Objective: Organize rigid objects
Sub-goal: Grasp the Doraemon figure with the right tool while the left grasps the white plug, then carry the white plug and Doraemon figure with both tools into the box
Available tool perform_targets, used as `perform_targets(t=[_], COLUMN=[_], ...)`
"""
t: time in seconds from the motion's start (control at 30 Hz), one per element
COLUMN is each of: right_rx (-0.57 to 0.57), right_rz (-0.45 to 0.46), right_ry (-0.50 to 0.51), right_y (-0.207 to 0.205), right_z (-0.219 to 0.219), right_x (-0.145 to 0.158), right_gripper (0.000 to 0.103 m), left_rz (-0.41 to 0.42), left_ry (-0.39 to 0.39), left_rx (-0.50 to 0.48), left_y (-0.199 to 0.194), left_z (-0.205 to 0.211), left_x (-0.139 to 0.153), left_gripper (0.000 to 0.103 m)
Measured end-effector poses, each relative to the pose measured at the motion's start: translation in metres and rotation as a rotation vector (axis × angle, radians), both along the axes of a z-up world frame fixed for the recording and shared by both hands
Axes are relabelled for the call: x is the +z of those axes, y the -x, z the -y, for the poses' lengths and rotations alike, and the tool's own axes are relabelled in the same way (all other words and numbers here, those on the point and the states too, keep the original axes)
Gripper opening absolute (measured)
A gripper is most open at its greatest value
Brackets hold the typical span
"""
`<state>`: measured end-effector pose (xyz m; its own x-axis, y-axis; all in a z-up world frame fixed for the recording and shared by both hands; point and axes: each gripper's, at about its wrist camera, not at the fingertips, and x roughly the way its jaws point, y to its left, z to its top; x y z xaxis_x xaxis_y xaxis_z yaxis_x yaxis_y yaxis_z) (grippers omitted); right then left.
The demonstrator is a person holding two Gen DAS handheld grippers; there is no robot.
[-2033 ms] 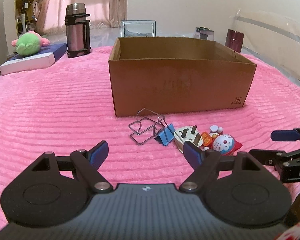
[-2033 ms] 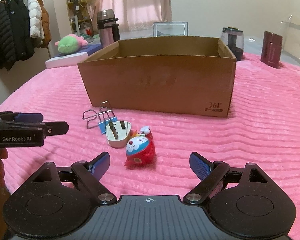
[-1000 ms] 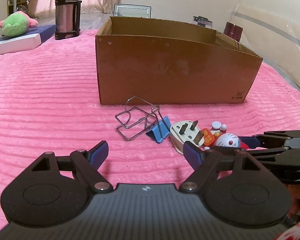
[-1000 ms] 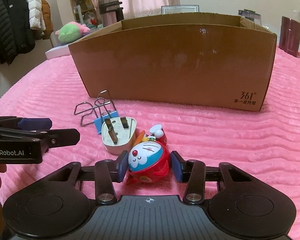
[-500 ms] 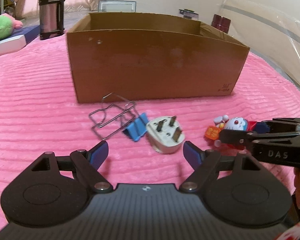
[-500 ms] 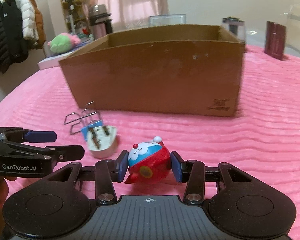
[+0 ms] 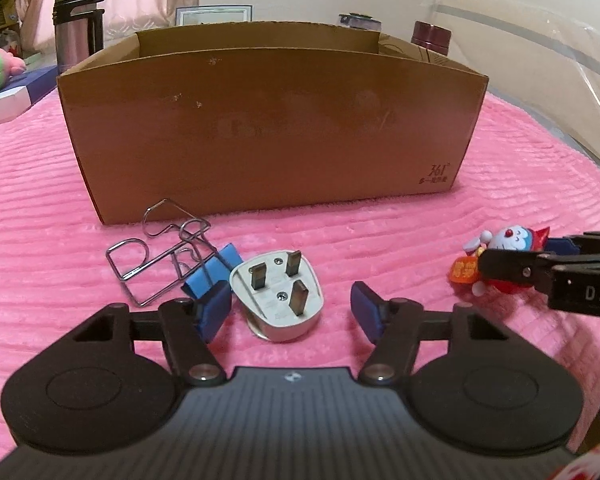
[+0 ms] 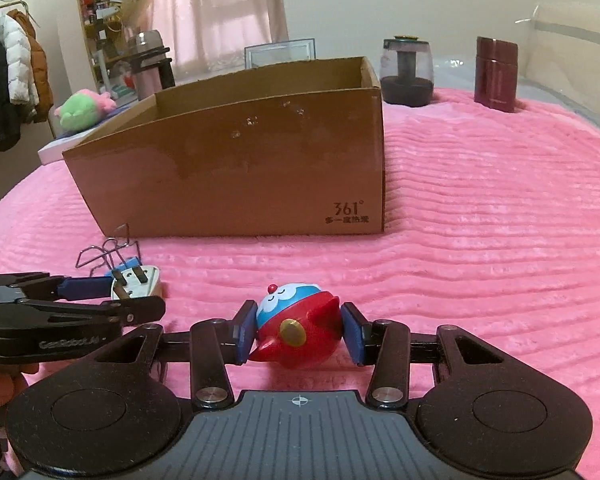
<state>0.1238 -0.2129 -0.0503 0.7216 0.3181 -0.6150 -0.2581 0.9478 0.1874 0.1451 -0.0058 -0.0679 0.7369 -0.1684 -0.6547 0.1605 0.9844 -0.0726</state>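
A white three-pin plug (image 7: 278, 300) lies pins-up on the pink blanket, between the jaws of my left gripper (image 7: 290, 312). Those jaws are closing, and the right pad stands clear of the plug. A blue binder clip (image 7: 214, 268) and a bent wire piece (image 7: 148, 256) lie just left of the plug. My right gripper (image 8: 298, 336) is shut on a red and blue cat figurine (image 8: 296, 320), held just above the blanket to the right of the plug. An open cardboard box (image 7: 268, 128) stands behind all of them.
A steel flask (image 7: 76, 16) and a green plush toy (image 8: 84, 106) sit at the back left. A glass jar (image 8: 406, 70) and a dark red cup (image 8: 496, 74) stand behind the box on the right. Pink blanket (image 8: 480, 240) stretches to the right of the box.
My right gripper has carried the figurine up and to the right, away from the plug. My left gripper has come forward around the plug and its jaws have narrowed.
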Motion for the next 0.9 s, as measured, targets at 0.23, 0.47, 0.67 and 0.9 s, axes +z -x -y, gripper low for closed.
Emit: perform_targets(t=[0.23, 0.47, 0.67, 0.9], right_rx=[0.0, 0.001, 0.002, -0.002], right_rz=[-0.004, -0.006, -0.006, -0.002], right_ry=[-0.009, -0.015, -0.013, -0.015], right_y=[-0.003, -0.005, -0.005, -0.004], right_z=[0.002, 0.003, 0.002, 0.003], right_x=[-0.002, -0.004, -0.004, -0.002], right_gripper=[0.042, 0.041, 0.042, 0.041], left_rz=[0.003, 0.036, 0.053, 0.03], left_ry=[-0.015, -0.078, -0.113, -0.082], left_rx=[0.004, 0.018, 0.014, 0.009], left_y=[-0.008, -0.012, -0.01, -0.007], left_z=[0.005, 0.01, 0.014, 0.01], left_x=[-0.006, -0.009, -0.015, -0.009], left_gripper=[0.06, 0.045, 0.044, 0.043])
